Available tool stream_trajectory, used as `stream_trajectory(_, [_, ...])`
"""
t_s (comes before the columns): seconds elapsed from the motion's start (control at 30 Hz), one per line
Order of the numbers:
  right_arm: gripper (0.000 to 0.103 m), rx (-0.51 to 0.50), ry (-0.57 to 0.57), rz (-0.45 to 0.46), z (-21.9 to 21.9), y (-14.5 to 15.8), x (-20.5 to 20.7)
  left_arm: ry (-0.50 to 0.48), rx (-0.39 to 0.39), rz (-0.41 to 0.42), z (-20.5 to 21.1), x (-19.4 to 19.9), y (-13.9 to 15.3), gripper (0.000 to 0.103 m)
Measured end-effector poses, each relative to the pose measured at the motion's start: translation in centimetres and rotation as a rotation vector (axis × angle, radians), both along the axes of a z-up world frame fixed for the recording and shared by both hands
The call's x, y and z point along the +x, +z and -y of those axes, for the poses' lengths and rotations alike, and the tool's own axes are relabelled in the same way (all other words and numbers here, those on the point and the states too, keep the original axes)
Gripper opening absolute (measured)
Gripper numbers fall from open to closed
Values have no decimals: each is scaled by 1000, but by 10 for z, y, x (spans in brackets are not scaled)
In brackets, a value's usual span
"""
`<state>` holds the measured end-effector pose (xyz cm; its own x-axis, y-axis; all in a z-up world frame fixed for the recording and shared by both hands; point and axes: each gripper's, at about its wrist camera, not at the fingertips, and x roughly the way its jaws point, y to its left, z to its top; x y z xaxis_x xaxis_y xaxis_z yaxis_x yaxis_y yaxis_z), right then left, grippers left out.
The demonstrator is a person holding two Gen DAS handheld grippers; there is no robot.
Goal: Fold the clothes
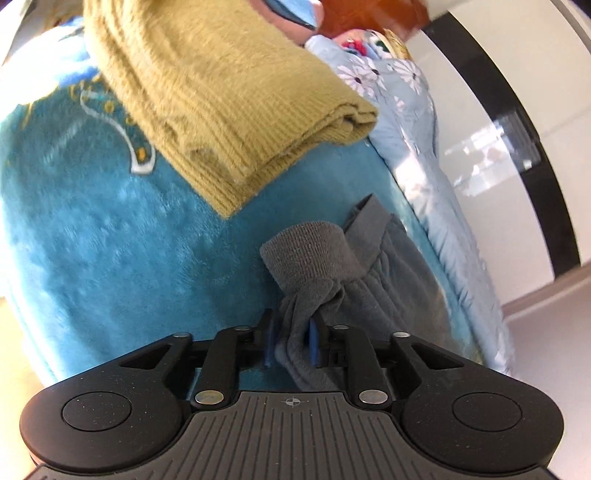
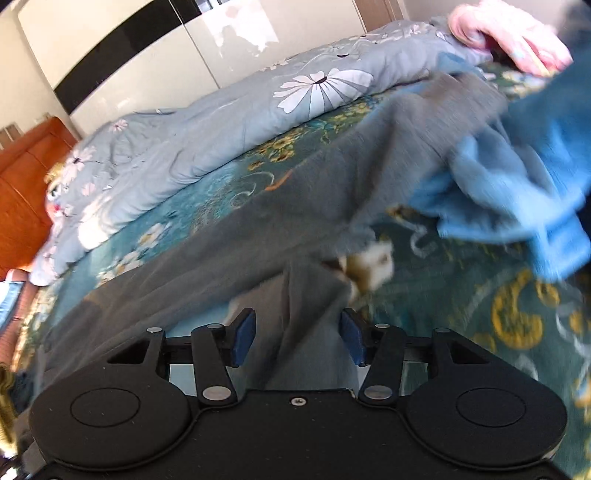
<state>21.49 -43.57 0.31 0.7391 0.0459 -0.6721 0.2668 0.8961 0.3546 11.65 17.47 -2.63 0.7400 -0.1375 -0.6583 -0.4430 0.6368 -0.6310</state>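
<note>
A grey garment with a ribbed cuff lies on a teal plush blanket. My left gripper is shut on a bunched part of the grey garment just below the cuff. In the right wrist view the same grey garment stretches across the bed. My right gripper is open, its blue pads on either side of a fold of the grey cloth without pinching it.
A folded mustard knit sweater lies on the blanket beyond the left gripper. A light blue garment lies at right. A floral grey-blue quilt lies along the far side, a pink item beyond. A glossy wardrobe stands behind.
</note>
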Motion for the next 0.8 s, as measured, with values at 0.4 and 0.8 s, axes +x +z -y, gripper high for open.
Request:
stream_trajectory(0.4, [53,-347,254,79,-74,17,-21,-63,50,34,3,-19,30,70])
stream_trajectory(0.8, [53,-287,272,-55,-76,11,-46,-95,21,36,14,-15,33,75])
